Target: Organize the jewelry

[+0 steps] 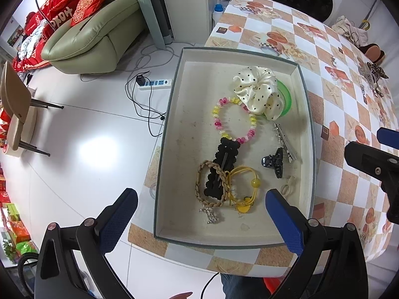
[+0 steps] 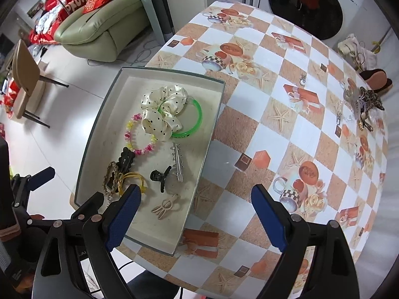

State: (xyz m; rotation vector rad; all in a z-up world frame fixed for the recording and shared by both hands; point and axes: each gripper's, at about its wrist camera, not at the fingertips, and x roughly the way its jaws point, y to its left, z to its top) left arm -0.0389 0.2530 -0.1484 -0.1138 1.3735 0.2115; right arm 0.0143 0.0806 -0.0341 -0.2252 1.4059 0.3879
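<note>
Both grippers hang over the table, pointing down, nothing between the jaws of either. The left gripper (image 1: 202, 214) is spread wide above the near end of the tray (image 1: 172, 129); the right gripper (image 2: 194, 214) is also released, straddling the tray's right wall and bare tablecloth (image 2: 269, 114). The tray already holds most pieces: polka-dot scrunchie (image 1: 256, 89) lying on a green bangle (image 1: 286, 94), beaded bracelet (image 1: 234, 119), black hair clip (image 1: 222, 169), braided band (image 1: 212, 186), yellow hair tie (image 1: 244, 184), silver clip (image 1: 284, 142), small black claw clip (image 1: 274, 162), beige clip (image 2: 165, 205). A loose heap of jewelry (image 2: 359, 104) sits well apart at the table's far right edge, so the job looks part done. Likely next step: right gripper fetches from that heap. Best done by approaching from above, pinching a single piece at its thickest part rather than a chain tangle, then dropping it into a bare patch of the tray so it doesn't land on the scrunchie.
</note>
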